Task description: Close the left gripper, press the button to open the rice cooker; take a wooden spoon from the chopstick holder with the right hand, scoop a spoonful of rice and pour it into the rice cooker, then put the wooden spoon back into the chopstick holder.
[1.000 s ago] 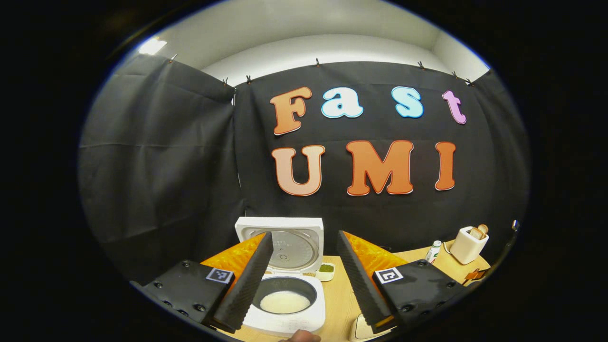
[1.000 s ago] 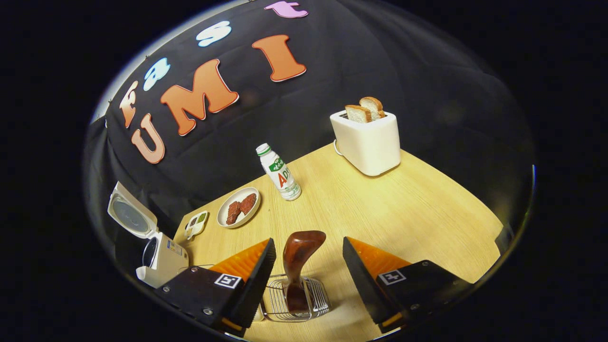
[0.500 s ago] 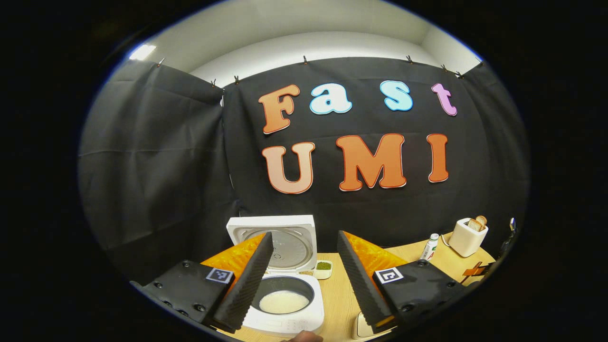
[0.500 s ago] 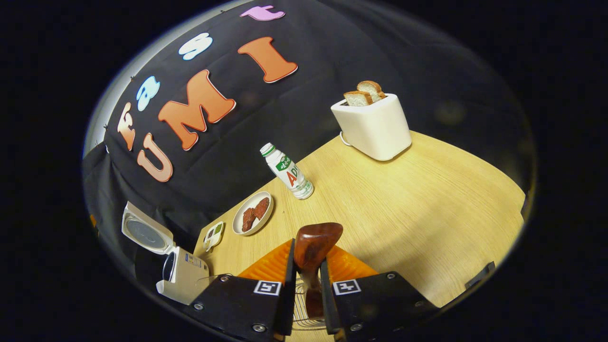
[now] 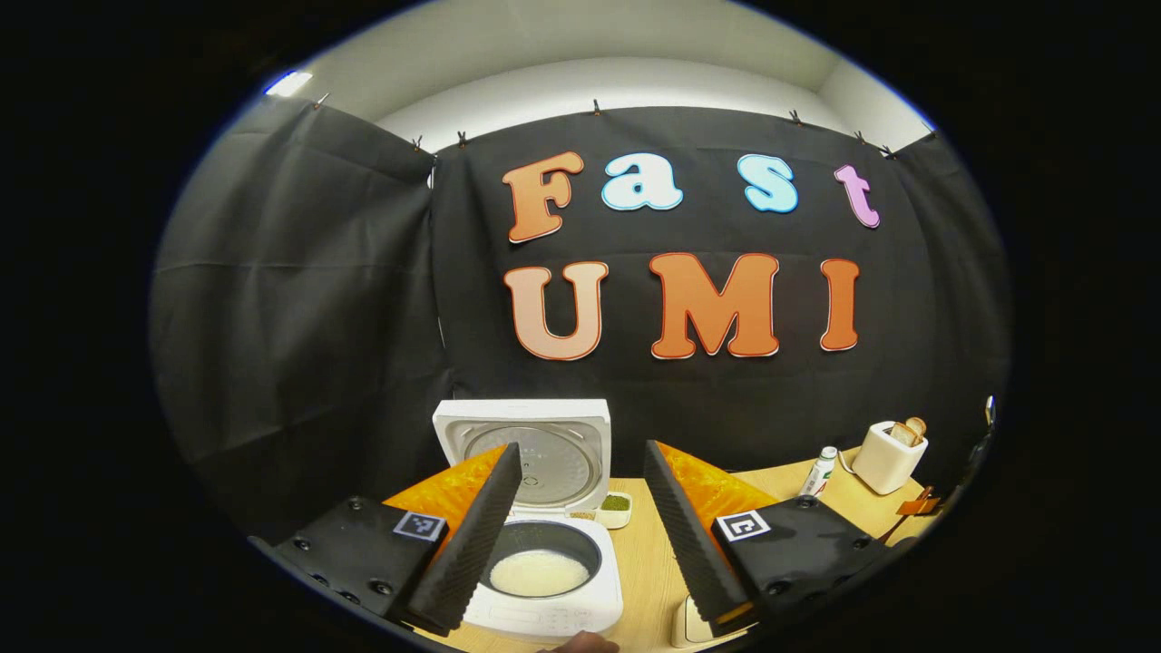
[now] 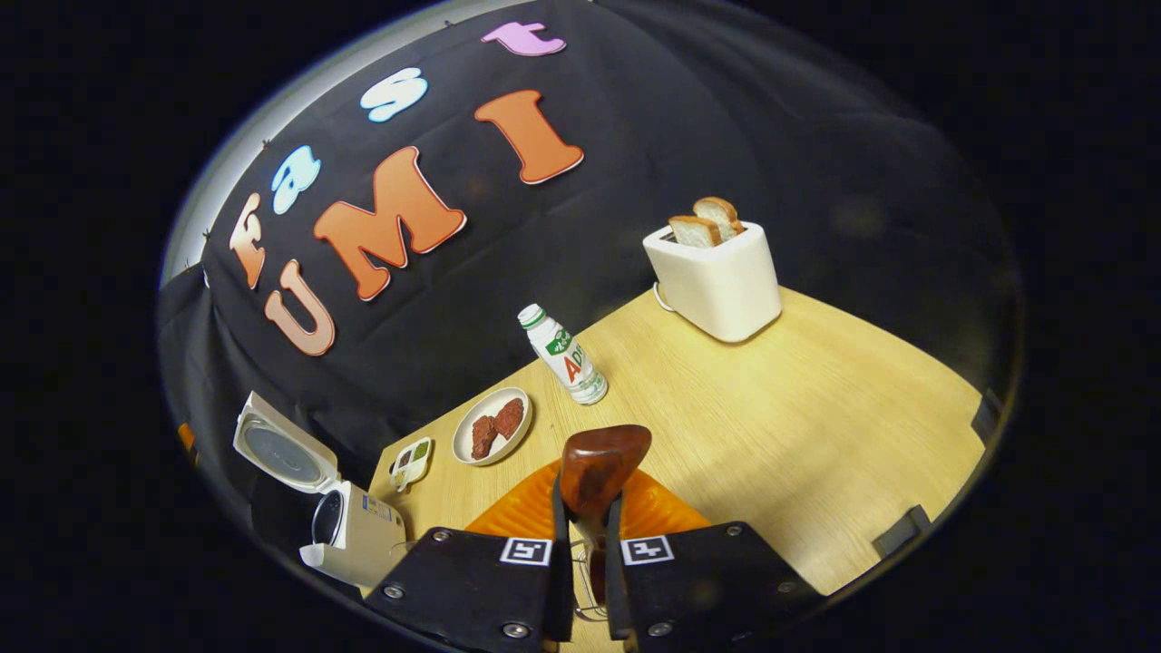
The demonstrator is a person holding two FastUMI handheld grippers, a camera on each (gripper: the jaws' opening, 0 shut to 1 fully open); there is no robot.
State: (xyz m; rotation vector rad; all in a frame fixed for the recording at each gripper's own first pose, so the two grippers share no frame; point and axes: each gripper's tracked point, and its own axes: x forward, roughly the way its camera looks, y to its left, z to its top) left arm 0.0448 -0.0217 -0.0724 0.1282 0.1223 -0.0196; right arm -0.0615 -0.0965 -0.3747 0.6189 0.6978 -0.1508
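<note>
A: The wooden spoon [image 6: 602, 462] looks dark, glossy, polished; the chopstick holder [image 6: 580, 580] beneath it is thin shiny wire.

B: The table [image 6: 816, 435] is pale, matt wood grain. The rice cooker [image 5: 544, 580] is smooth white plastic, its lid [image 5: 521, 444] lined with dull metal.

Black cloth [image 5: 299, 299] hung in panels across the back and left of the frame, fastened along its top edge by small clips [image 5: 596, 107]. Above it ran a white wall [image 5: 590, 54], with a bright light [image 5: 288, 83] at upper left. A light wood-grain counter [image 6: 816, 426] filled the lower right.
</note>
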